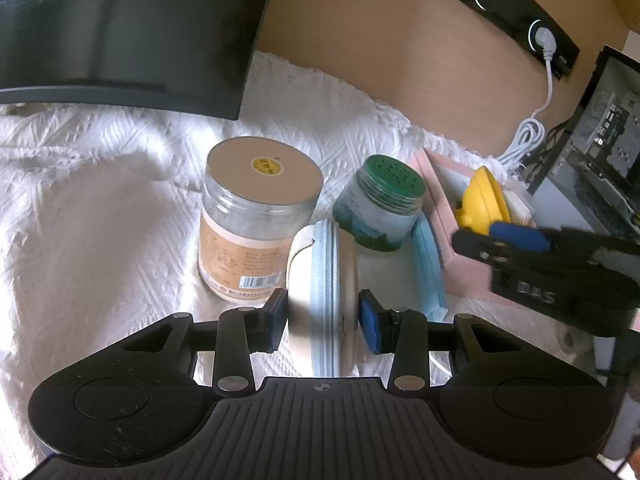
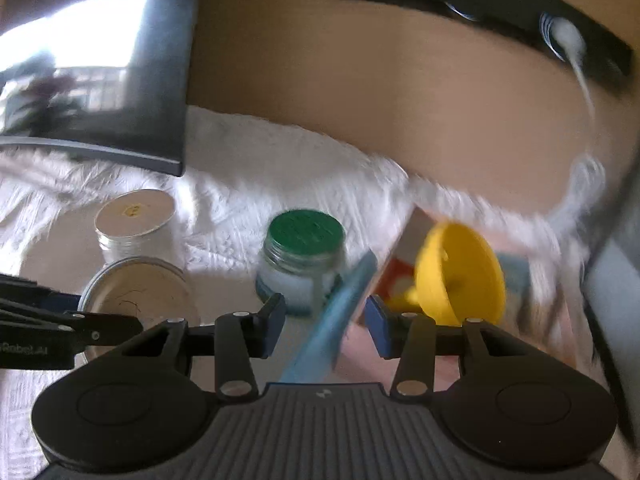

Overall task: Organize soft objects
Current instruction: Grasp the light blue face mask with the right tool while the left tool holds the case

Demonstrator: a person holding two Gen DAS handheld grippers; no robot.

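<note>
A round cream pouch with a light blue zipper stands on edge between the pads of my left gripper, which is shut on it. A light blue strap runs from the pouch to the right. In the right wrist view, which is blurred, that blue strap passes slantwise between the jaws of my right gripper; a gap shows on both sides of it. The pouch's flat face and my left gripper show at the left. My right gripper hangs over the pink box.
A beige-lidded jar and a green-lidded jar stand on the white textured cloth behind the pouch. A yellow funnel sits in the pink box. A dark monitor, a power strip, a white cable and a computer case ring the back and right.
</note>
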